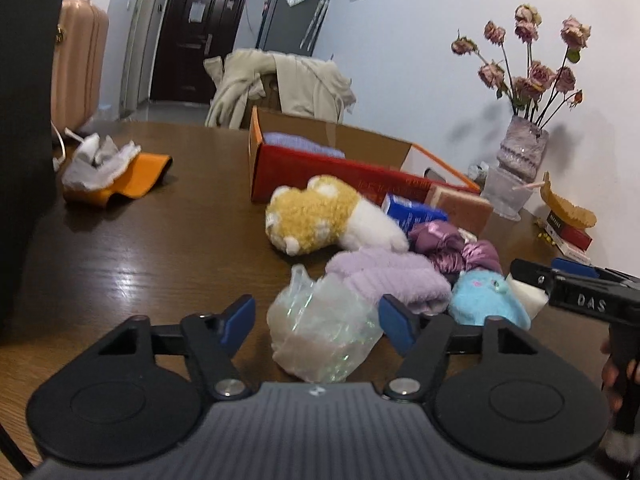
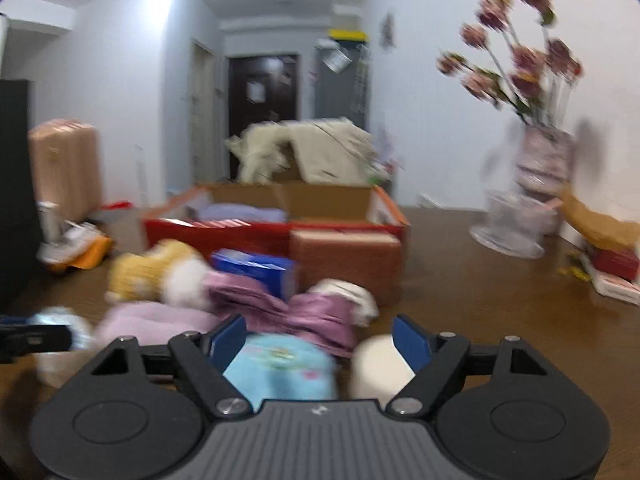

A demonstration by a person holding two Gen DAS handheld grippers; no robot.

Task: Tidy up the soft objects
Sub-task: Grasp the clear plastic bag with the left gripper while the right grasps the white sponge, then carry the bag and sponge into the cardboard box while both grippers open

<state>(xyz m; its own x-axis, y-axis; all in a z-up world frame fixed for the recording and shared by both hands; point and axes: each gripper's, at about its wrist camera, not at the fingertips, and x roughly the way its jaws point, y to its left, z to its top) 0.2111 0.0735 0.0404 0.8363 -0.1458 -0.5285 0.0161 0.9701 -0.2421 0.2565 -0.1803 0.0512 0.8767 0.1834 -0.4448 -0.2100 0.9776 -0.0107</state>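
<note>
Left gripper (image 1: 318,322): jaws spread wide, holding nothing; a crumpled clear plastic bag (image 1: 322,330) lies on the surface (image 1: 160,248) between the blue pads, touching neither as far as the view shows.
Right gripper (image 2: 320,340): jaws wide apart, empty; the blue plush (image 2: 280,368) sits between the fingers, near the left pad; a white soft object (image 2: 378,368) lies by the right pad. Contact cannot be told through the blur.
Soft pile: lilac fluffy cloth (image 1: 390,280), purple satin cloth (image 1: 456,248) and yellow-and-white plush (image 1: 324,216) lie just beyond both grippers.
Red box (image 1: 332,172): behind the pile, open, a lavender cloth (image 1: 302,146) inside.
</note>
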